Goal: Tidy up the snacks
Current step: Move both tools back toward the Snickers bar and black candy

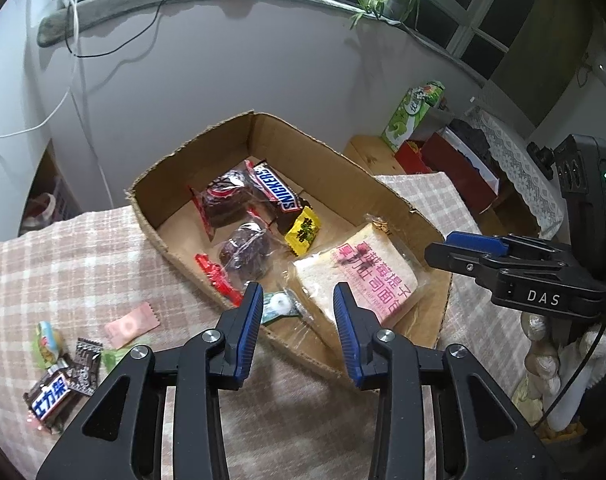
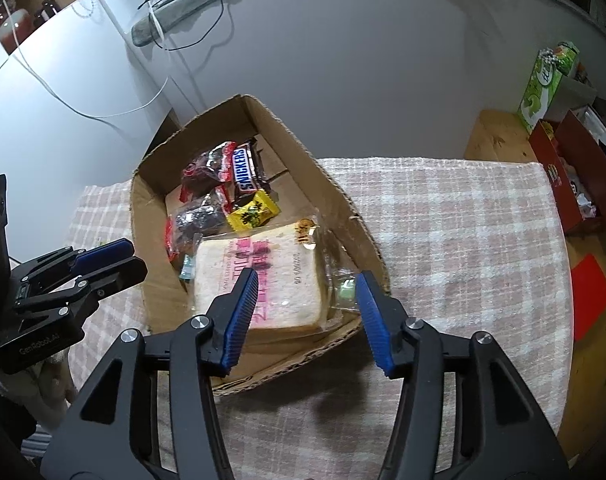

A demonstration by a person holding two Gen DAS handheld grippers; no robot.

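- Here, left wrist view: the left gripper (image 1: 297,308) hangs at lower centre over the near wall of the box (image 1: 331,152), its jaws apart with nothing between them. The bread (image 1: 355,276) lies in the box's near right corner, with the Snickers (image 1: 277,192) and other packets further back.
- Same view, lower left: loose snacks (image 1: 63,376) lie on the checked cloth (image 1: 83,248), outside the box. Judged next step: carry these in. Approach each flat, take it across its narrow side, and lower it onto bare cardboard rather than onto the bread.
- Right wrist view: the right gripper (image 2: 307,300) stands at lower centre above the bread (image 2: 263,280), jaws parted and holding nothing. Lift clear before swinging away, so the wrapper does not snag.
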